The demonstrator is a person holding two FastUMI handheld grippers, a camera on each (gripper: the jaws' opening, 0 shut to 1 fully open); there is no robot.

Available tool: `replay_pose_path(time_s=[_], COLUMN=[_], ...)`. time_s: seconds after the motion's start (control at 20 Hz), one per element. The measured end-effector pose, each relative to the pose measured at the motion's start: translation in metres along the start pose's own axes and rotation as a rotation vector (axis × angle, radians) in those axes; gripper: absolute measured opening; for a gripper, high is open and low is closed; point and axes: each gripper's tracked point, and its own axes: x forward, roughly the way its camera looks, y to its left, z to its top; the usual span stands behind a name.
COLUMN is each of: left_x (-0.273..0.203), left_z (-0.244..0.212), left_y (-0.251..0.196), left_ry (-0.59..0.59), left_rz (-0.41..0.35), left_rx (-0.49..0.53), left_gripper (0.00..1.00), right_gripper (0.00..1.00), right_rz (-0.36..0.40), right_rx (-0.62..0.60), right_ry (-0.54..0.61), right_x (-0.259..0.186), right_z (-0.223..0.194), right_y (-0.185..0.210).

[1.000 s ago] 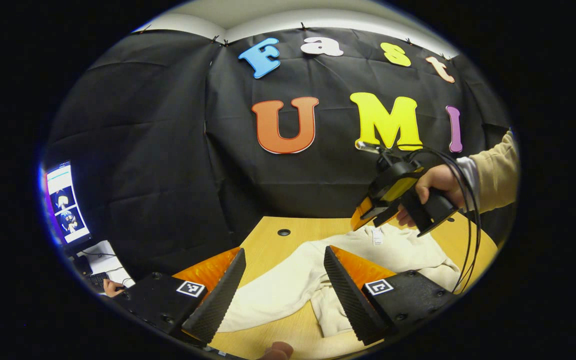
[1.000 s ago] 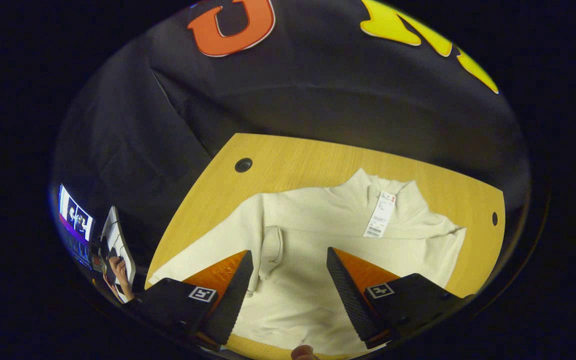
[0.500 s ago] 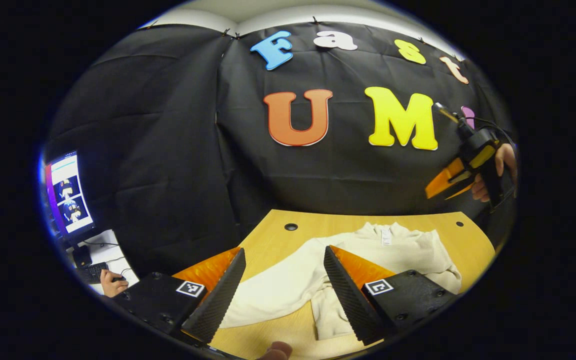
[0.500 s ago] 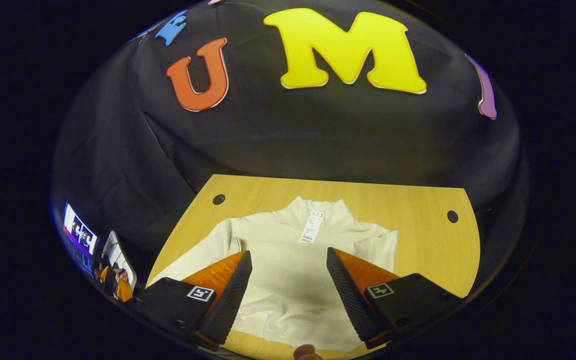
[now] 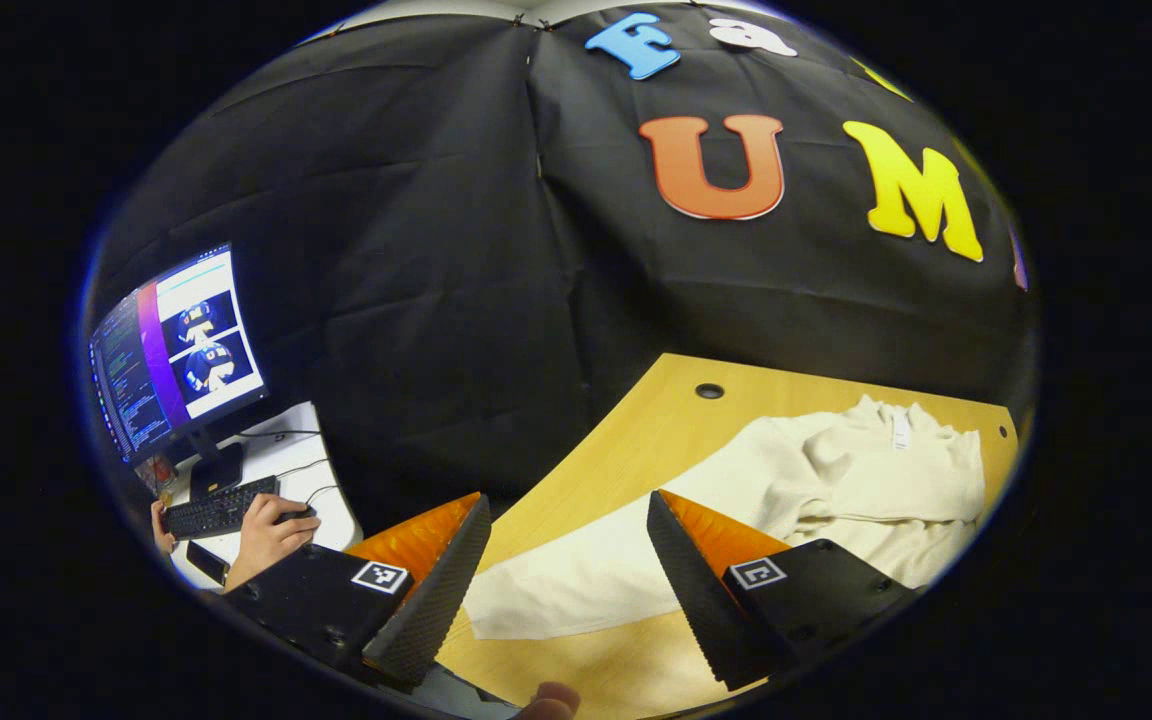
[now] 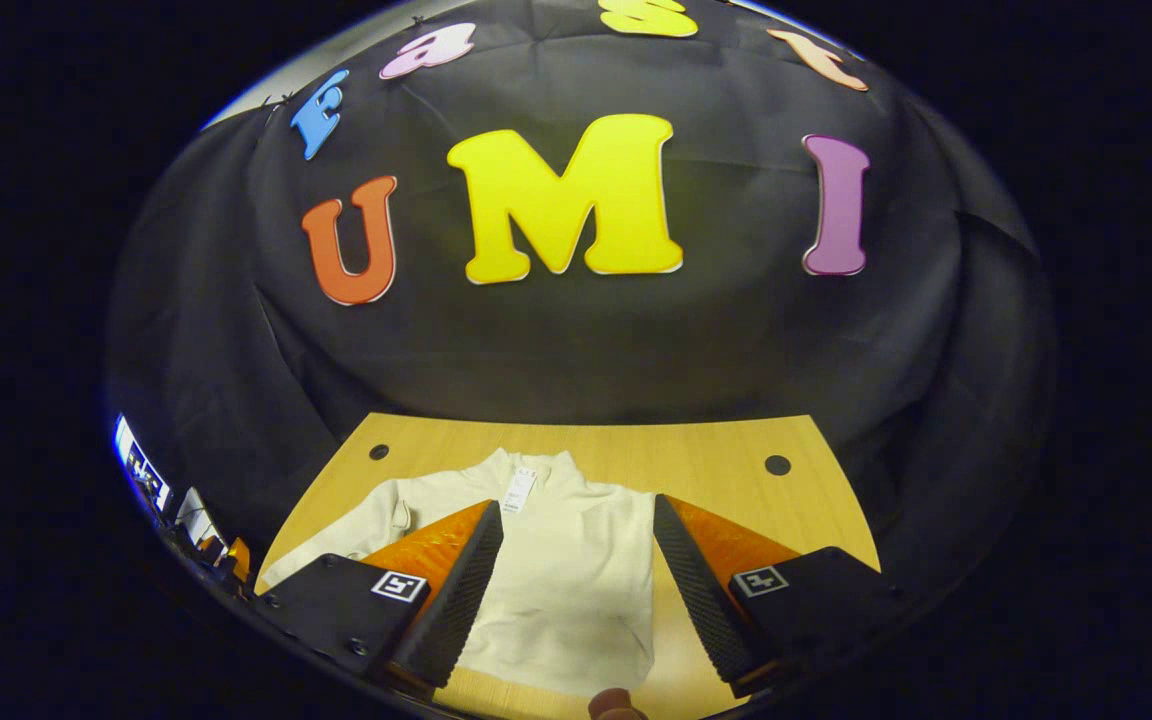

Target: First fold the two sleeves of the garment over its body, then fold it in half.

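A cream sweater [image 6: 566,575] lies flat on a wooden surface [image 6: 726,470], collar toward the black back wall, a paper tag [image 6: 517,491] at the neck. Its right side ends in a straight edge, the sleeve there apparently already folded across the body. The other sleeve [image 5: 576,590] stretches out long toward the near left corner of the surface.

The left tool [image 5: 561,590] hangs above that outstretched sleeve, fingers spread wide and holding nothing. The right tool [image 6: 576,590] hovers over the sweater's body, also wide open and empty.

The loose sleeve looks like the part needing attention. To fold it well, pinch it near the cuff, lift only enough to clear the cloth, carry it across the chest and lay it flat without dragging the body askew.

Off to the left, a person's hand [image 5: 266,528] rests by a keyboard [image 5: 216,507] under a monitor [image 5: 176,350].
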Motion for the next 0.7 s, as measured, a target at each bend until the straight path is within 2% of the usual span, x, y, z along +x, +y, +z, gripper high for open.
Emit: replay_pose_path(time_s=[0.05, 0.25, 0.35, 0.6, 0.7], left_x=[0.006, 0.027, 0.034, 0.050, 0.052], left_z=[-0.007, -0.039, -0.059, -0.105, -0.118], left_y=[0.008, 0.039, 0.053, 0.069, 0.070], left_ry=[0.020, 0.119, 0.189, 0.371, 0.425], left_rz=[0.022, 0.101, 0.150, 0.203, 0.220], left_rx=[-0.006, -0.044, -0.076, -0.159, -0.197], left_gripper=[1.00, 1.00, 1.00, 1.00, 1.00], right_gripper=[0.95, 0.95, 0.95, 0.93, 0.95], right_rz=[-0.021, -0.027, -0.008, 0.045, 0.054], right_rx=[-0.007, -0.054, -0.082, -0.131, -0.167], right_ry=[-0.051, -0.205, -0.271, -0.333, -0.337], right_x=[-0.010, -0.057, -0.078, -0.101, -0.102], right_z=[0.009, 0.032, 0.034, 0.028, 0.023], right_y=[-0.008, -0.012, -0.003, 0.028, 0.038])
